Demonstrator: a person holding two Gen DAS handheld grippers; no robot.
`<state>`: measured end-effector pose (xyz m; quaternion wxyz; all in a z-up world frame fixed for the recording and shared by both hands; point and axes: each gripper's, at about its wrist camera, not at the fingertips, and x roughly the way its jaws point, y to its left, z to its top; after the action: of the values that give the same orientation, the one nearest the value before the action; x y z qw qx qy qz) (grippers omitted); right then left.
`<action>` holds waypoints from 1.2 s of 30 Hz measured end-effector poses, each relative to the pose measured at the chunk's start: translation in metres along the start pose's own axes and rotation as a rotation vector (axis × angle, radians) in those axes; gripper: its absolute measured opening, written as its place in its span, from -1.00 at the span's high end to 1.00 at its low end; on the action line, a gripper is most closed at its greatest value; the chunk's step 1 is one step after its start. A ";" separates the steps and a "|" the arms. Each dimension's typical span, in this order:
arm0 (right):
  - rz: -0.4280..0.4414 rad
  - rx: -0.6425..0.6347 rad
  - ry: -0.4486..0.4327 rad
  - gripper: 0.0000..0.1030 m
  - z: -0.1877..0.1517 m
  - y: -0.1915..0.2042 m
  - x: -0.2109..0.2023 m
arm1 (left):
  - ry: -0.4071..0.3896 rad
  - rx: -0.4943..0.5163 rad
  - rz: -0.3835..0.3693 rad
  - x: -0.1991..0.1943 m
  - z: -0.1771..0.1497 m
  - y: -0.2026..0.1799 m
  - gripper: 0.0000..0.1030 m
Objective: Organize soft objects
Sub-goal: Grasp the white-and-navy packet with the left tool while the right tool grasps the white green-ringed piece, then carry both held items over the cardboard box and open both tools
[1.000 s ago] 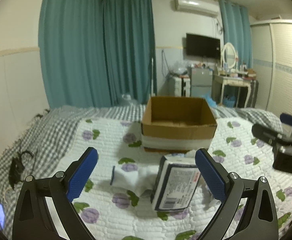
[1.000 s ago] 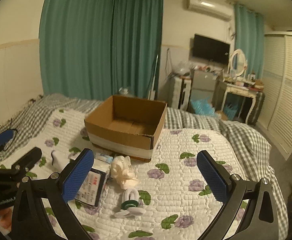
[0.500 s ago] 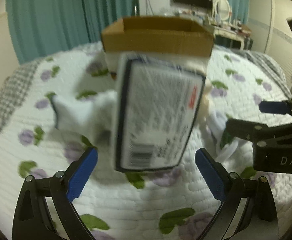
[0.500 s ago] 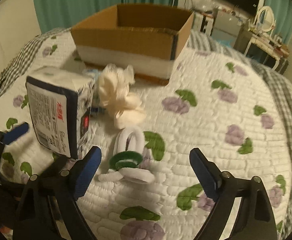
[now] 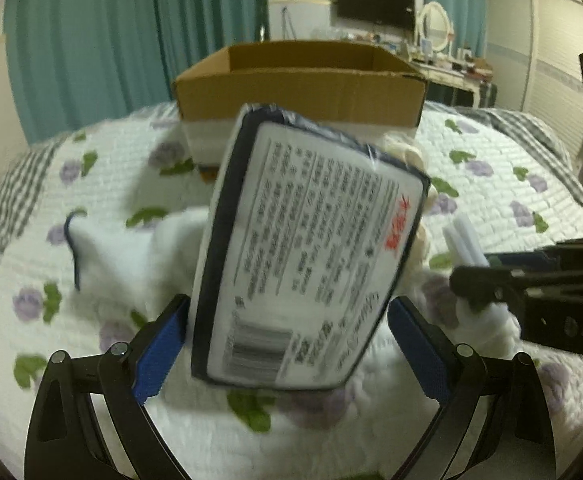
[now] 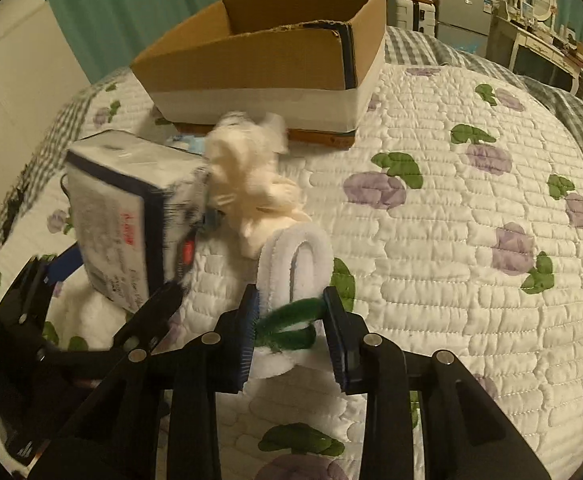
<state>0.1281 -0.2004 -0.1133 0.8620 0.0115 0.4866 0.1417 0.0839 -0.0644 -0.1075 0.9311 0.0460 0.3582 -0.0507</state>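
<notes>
A navy and white tissue pack (image 5: 307, 256) stands tilted on the bed between the blue pads of my left gripper (image 5: 287, 340), whose jaws stand wide. The left pad touches the pack's edge and the right pad is just clear of it. In the right wrist view my right gripper (image 6: 293, 332) has its jaws closing, and the pads press on the green loop (image 6: 291, 312) of a white fuzzy bundle (image 6: 295, 252). A cream cloth (image 6: 251, 176) lies between that bundle and the open cardboard box (image 6: 251, 68). A white sock (image 5: 131, 256) lies left of the pack.
The flowered quilt (image 6: 451, 240) covers the bed, with a checked blanket (image 5: 7, 208) at its left edge. Teal curtains (image 5: 131, 40) hang behind the box (image 5: 299, 92). A dressing table (image 5: 443, 68) and a wardrobe (image 5: 551, 40) stand at the far right.
Both grippers have dropped toward the bed. The tissue pack now stands between the left fingers. The right jaws have narrowed from wide open onto the green loop.
</notes>
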 end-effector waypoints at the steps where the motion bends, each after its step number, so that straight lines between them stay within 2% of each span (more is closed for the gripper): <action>1: -0.006 0.003 -0.002 0.39 0.001 0.000 -0.001 | -0.005 0.011 0.002 0.002 0.001 -0.001 -0.88; 2: -0.011 0.006 -0.003 0.39 0.000 -0.001 -0.003 | -0.008 0.014 -0.001 0.003 0.002 0.000 -0.88; 4: -0.019 0.013 -0.016 0.39 -0.001 -0.003 -0.009 | -0.012 0.011 -0.017 0.004 0.002 0.002 -0.69; 7: -0.037 0.011 -0.046 0.39 0.005 0.006 -0.013 | -0.021 0.020 -0.030 0.001 0.002 0.005 -0.57; 11: -0.057 0.012 -0.084 0.39 0.003 0.010 -0.025 | -0.030 -0.007 -0.055 -0.014 0.003 0.012 -0.55; 16: -0.065 0.000 -0.149 0.39 0.002 0.020 -0.053 | -0.088 -0.007 -0.076 -0.055 0.008 0.019 -0.55; 21: -0.062 -0.056 -0.227 0.40 0.016 0.041 -0.091 | -0.157 -0.010 -0.101 -0.097 0.032 0.029 -0.55; 25: -0.065 -0.097 -0.299 0.40 0.049 0.054 -0.121 | -0.197 -0.011 -0.111 -0.116 0.068 0.037 -0.55; 30: -0.098 -0.150 -0.397 0.40 0.110 0.066 -0.148 | -0.236 -0.017 -0.129 -0.113 0.123 0.053 -0.55; 32: -0.101 -0.159 -0.410 0.40 0.136 0.067 -0.146 | -0.243 -0.006 -0.121 -0.099 0.151 0.058 -0.56; 36: -0.110 -0.154 -0.397 0.40 0.188 0.060 -0.116 | -0.206 0.022 -0.048 -0.053 0.193 0.059 -0.55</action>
<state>0.2159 -0.1499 0.0925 0.9456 -0.0532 0.2951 0.1260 0.1801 -0.0258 0.0736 0.9609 0.0423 0.2612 -0.0813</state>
